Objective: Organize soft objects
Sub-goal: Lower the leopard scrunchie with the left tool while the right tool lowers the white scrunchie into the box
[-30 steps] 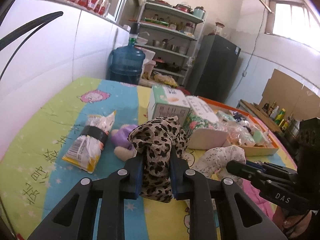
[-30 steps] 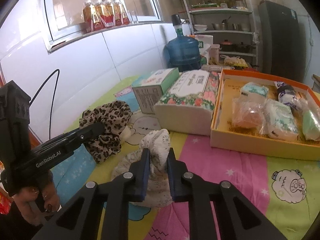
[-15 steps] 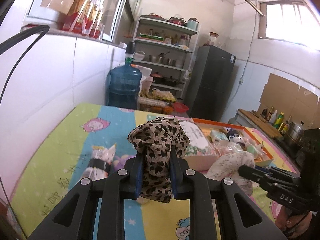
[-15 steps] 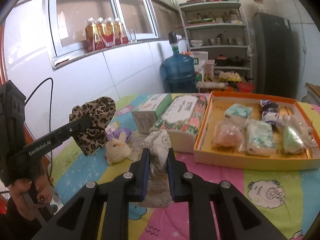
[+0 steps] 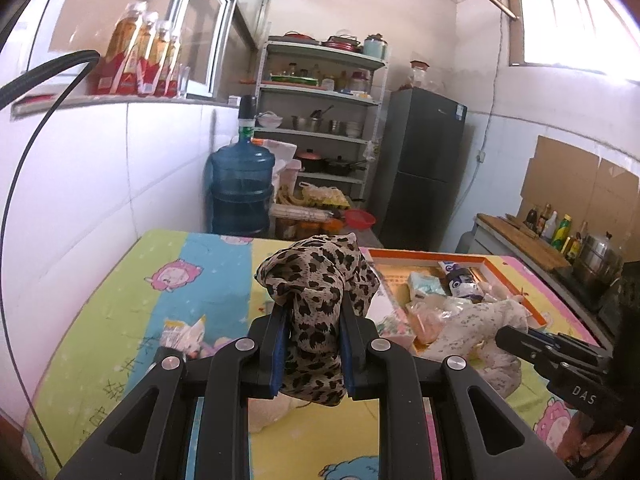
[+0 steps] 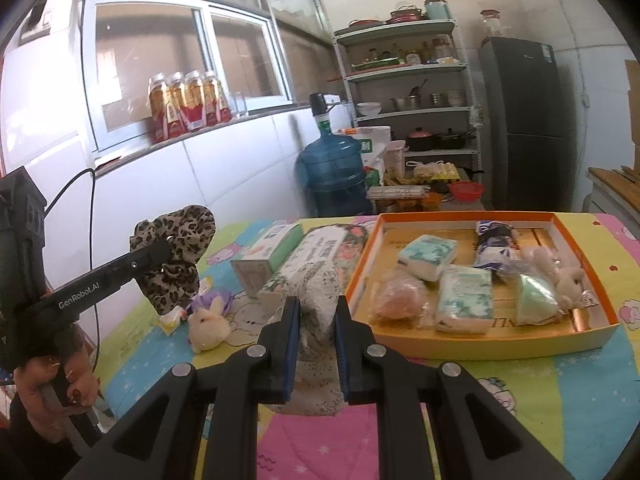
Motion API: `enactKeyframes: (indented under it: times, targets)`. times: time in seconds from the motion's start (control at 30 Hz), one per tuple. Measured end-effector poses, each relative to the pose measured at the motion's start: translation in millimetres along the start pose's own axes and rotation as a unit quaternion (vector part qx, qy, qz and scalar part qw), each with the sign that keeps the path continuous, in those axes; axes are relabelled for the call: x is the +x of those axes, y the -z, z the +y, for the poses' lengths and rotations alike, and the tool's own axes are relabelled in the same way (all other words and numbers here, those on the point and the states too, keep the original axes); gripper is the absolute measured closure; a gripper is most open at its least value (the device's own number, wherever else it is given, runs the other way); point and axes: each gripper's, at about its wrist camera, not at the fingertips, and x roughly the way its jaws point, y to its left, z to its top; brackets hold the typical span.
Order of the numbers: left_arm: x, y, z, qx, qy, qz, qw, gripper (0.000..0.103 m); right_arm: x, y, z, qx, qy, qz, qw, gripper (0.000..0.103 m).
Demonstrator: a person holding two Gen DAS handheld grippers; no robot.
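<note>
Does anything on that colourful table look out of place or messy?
A small plush bunny lies loose on the tablecloth, while a similar one sits packed in the orange tray. Nothing looks spilled or damaged.

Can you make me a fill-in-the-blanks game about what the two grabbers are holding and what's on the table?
1. The left gripper is shut on a ____-print scrunchie.
2. The right gripper is shut on a white ____ cloth.
3. The tissue packs lie inside the ____ box.
4. A small plush ____ lies on the table.

Missing words: leopard; floral; orange; bunny
</note>
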Motion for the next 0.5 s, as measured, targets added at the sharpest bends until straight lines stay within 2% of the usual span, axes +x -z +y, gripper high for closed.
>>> enactKeyframes:
  times: [0.27, 0.5]
  targets:
    - [11, -12, -25, 0.018, -0.002, -0.006, 0.9998, 0.081, -10, -7, -25, 0.014, 0.013, -0.019, 1.0, 0.086]
    - [26, -21, -51, 0.033, 0.012, -0.003, 0.9994, 0.081, -17, -14, -54, 0.032, 0.027, -0.033, 0.999, 0.086]
